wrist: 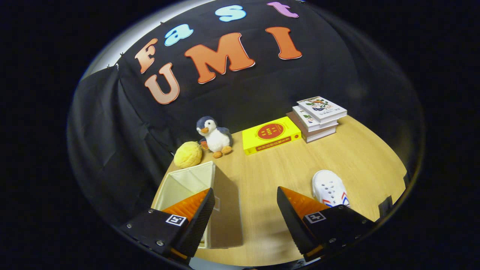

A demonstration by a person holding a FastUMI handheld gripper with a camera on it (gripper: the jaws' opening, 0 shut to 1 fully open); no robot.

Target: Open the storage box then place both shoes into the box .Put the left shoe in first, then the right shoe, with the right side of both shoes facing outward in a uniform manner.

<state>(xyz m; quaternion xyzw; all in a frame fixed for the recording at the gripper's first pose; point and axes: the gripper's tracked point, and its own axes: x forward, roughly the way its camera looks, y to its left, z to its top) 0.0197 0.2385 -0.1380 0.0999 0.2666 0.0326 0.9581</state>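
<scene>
The gripper [245, 210] hangs with fingers spread and empty above the wooden table [270, 168], its left finger over the open fabric storage box [225, 210], the white sneaker [330, 187] just beyond its right finger, where a hasty grab could twist the shoe's facing.

Wooden table [262, 176], open storage box [202, 195], white shoe [329, 188], yellow ball [188, 154], plush penguin [214, 135], yellow book [270, 134], book stack [318, 118]

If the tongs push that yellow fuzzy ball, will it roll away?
Probably a little: the ball looks round, so a nudge may roll it. Its bumpy, plush look suggests it's soft, light and slow. The penguin close beside it might stop it. The tongs are open, far from it.
</scene>
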